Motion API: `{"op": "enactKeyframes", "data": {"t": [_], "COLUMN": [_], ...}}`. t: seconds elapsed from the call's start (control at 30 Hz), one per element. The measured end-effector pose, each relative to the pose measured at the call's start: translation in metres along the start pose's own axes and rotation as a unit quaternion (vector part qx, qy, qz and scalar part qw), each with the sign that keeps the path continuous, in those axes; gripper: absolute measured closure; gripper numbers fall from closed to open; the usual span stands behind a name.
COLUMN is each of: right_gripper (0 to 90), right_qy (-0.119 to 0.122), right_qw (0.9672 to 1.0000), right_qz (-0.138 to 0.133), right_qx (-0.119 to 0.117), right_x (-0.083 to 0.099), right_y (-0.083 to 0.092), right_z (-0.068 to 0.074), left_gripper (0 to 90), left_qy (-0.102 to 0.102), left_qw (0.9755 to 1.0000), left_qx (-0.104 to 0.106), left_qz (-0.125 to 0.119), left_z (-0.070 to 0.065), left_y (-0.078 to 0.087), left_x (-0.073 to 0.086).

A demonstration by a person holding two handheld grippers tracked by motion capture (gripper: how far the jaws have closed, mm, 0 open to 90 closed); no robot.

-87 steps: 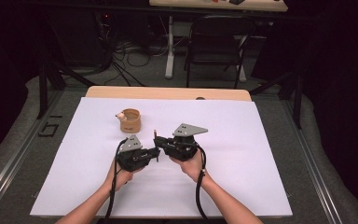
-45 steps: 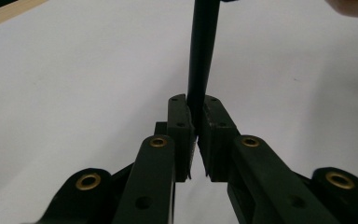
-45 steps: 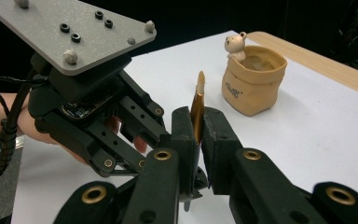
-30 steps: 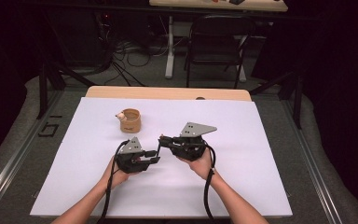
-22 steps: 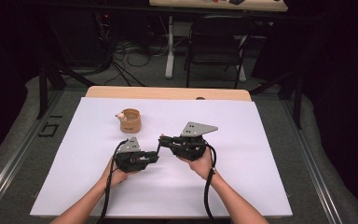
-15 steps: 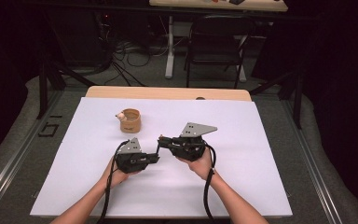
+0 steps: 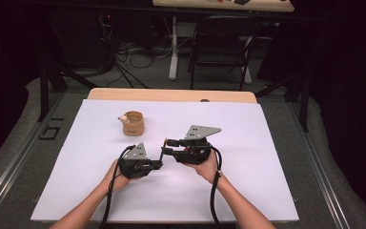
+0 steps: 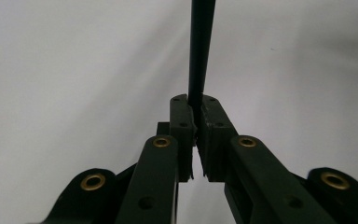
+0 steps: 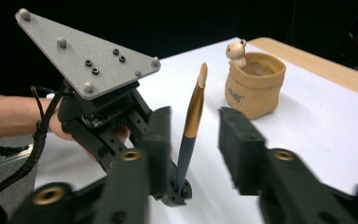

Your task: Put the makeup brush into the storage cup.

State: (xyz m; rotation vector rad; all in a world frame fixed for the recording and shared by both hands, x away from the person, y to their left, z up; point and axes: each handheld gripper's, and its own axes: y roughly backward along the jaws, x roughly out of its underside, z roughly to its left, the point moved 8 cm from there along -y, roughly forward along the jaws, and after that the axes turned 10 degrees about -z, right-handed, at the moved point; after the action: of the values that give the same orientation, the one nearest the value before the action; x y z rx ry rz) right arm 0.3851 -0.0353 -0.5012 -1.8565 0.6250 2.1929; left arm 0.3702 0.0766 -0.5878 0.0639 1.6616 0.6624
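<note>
A slim brush [image 9: 195, 107] with a dark handle, gold ferrule and pale tip stands upright between my two grippers near the middle of the white table [image 7: 267, 157]. My left gripper [image 8: 196, 116] is shut on the dark handle [image 8: 200, 46] at its lower end; in the high view it [image 7: 160, 164] points right. My right gripper [image 9: 196, 120] has just been opening: its jaws stand apart on either side of the brush without pressing it. In the high view it [image 7: 167, 146] points left at the left gripper.
A tan pouch-shaped pot [image 7: 133, 125] with a small animal figure on its rim [image 9: 236, 50] stands behind the grippers to the left. The table's wooden far edge [image 7: 171, 94] lies beyond it, with a chair [image 7: 219, 43] and cables on the floor behind.
The left gripper's jaws have drawn together on the brush and the right gripper's jaws have parted from it. Both hands have stayed in place.
</note>
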Motion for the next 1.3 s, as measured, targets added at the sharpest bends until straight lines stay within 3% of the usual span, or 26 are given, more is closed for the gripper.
{"op": "enactKeyframes", "data": {"t": [0.2, 0.43, 0.97, 1.3], "right_gripper": [37.1, 22.4, 14.8, 12.7], "right_qy": [-0.006, -0.006, 0.002, -0.001], "right_qw": [0.9995, 0.9982, 0.9958, 0.9952], "right_qz": [0.027, 0.053, 0.085, 0.088], "right_qx": [0.014, 0.028, 0.032, 0.042], "right_x": [0.005, 0.012, 0.025, 0.029], "right_y": [0.007, 0.015, 0.025, 0.028], "right_z": [-0.007, -0.016, -0.023, -0.026], "left_gripper": [85.3, 85.3, 85.3, 85.3], "left_qy": [-0.011, -0.024, -0.051, -0.04], "left_qw": [0.9993, 0.9976, 0.993, 0.9936], "left_qx": [0.004, 0.002, -0.005, -0.022], "left_qz": [0.035, 0.065, 0.106, 0.104], "left_z": [-0.002, -0.002, 0.003, 0.01], "left_y": [-0.001, 0.0, 0.007, 0.013], "left_x": [0.005, 0.007, 0.002, 0.002]}}
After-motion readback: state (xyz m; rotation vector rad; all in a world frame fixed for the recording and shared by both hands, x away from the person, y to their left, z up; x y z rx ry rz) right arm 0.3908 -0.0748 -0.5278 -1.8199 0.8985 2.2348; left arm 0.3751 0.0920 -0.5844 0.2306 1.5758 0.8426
